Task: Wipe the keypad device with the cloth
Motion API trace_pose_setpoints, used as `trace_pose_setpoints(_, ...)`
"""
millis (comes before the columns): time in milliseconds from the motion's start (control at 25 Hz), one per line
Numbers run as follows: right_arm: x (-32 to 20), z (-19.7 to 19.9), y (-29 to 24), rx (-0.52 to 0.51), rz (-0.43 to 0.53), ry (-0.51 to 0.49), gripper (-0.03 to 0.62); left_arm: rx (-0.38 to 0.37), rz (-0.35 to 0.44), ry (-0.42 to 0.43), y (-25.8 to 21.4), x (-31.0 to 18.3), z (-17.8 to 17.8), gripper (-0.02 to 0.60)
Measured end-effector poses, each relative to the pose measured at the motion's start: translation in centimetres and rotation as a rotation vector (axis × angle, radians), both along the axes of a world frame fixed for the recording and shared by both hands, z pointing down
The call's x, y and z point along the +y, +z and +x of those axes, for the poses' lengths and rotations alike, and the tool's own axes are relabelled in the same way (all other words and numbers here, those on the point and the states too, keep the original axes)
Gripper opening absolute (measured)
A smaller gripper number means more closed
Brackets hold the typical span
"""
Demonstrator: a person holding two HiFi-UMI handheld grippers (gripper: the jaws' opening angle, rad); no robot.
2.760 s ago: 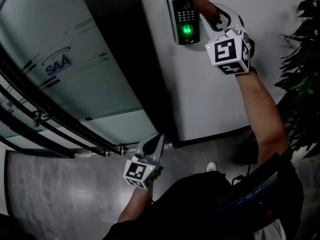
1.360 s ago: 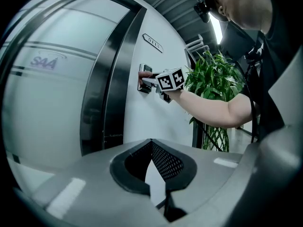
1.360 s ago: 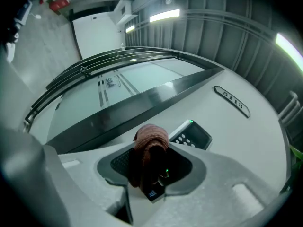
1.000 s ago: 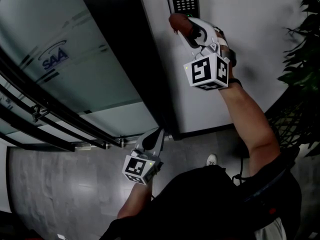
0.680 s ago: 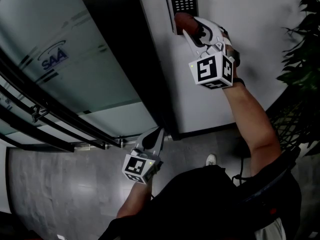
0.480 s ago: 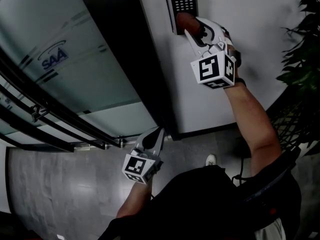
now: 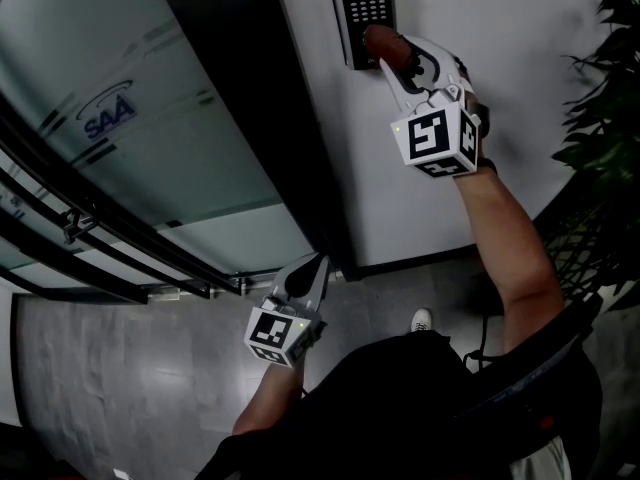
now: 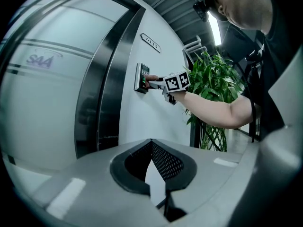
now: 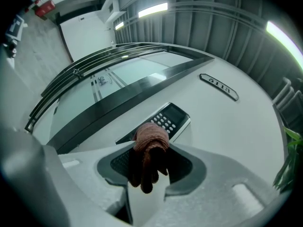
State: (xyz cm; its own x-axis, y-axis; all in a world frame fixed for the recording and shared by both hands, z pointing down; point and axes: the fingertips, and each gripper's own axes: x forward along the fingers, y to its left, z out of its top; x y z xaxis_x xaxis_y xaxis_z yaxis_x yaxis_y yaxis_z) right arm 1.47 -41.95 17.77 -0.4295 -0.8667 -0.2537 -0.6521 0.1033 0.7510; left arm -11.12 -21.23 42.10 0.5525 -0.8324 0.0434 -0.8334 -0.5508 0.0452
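Observation:
The black keypad device [image 7: 365, 8] hangs on the white wall beside a dark door frame. My right gripper [image 7: 394, 58] is raised to it and shut on a reddish-brown cloth [image 7: 381, 41]. The cloth presses on the device's lower part, hiding it below the keys. In the right gripper view the cloth [image 9: 150, 135] bulges out of the right gripper [image 9: 152, 151] just under the keypad device [image 9: 166, 119]. My left gripper [image 7: 305, 280] hangs low over the floor, shut and holding nothing. The left gripper view shows the left gripper [image 8: 152, 148] far from the keypad device [image 8: 141, 77].
A frosted glass door [image 7: 120, 118] with a logo and metal rails fills the left. A leafy plant [image 7: 610, 98] stands at the right behind the raised arm. A number plate [image 9: 218, 86] sits on the wall above the device. A shoe [image 7: 424, 320] rests on the grey floor [image 7: 120, 388].
My right gripper has slid the cloth to the right across the lower part of the keypad device. The left gripper has stayed put.

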Motion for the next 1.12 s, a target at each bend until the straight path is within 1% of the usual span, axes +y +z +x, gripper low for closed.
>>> trace_pose_setpoints(320,-0.6,1.6,0.2,0.008,-0.013,0.031,0.147,-0.001,-0.001,0.021,-0.2,0.0,0.8,0.017)
trace_pose_setpoints(640,-1.3,2.8,0.0,0.004,-0.035,0.051,0.147,-0.002,0.007,0.022,-0.2,-0.1,1.3,0.017)
trace_pose_setpoints(920,-2.6,4.2,0.6,0.014,-0.065,0.094,0.147,-0.004,0.008,0.017,-0.3,0.1,1.1,0.017)
trace_pose_setpoints(1120,-3.5,4.7,0.8,0.005,-0.091,0.107,0.147,0.002,0.012,0.01,-0.2,0.2,0.7,0.017)
